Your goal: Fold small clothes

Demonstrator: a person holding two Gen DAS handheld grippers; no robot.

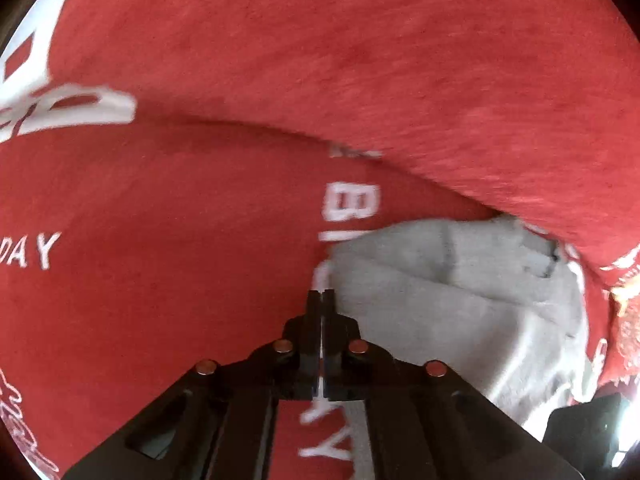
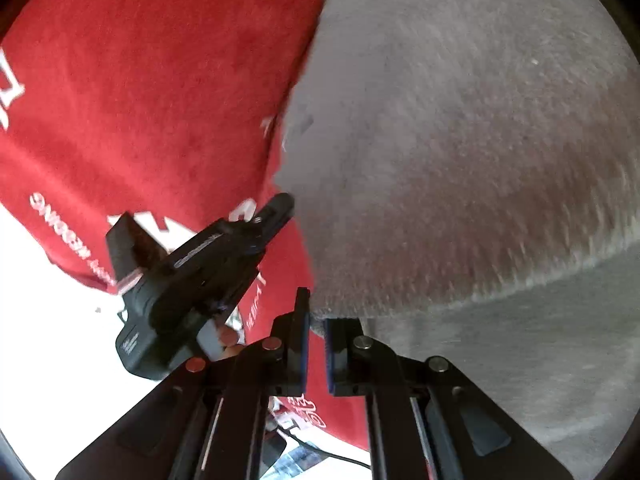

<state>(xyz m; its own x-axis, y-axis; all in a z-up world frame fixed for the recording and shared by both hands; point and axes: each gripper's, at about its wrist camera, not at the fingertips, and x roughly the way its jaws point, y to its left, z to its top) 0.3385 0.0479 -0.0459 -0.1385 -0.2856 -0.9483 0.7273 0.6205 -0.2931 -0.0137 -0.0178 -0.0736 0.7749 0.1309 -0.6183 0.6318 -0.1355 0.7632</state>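
Left tongs (image 1: 321, 294): pressed together at grey garment (image 1: 460, 320) edge, grip unclear. Right tongs (image 2: 316, 320): pinching grey hem. Risk: thin hem slipping, bunching against red cloth (image 1: 160, 220).

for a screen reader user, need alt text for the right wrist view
The right gripper pinches the edge of a grey garment that fills the right of the view. It lies on a red cloth with white lettering. The left gripper reaches to the grey edge too.
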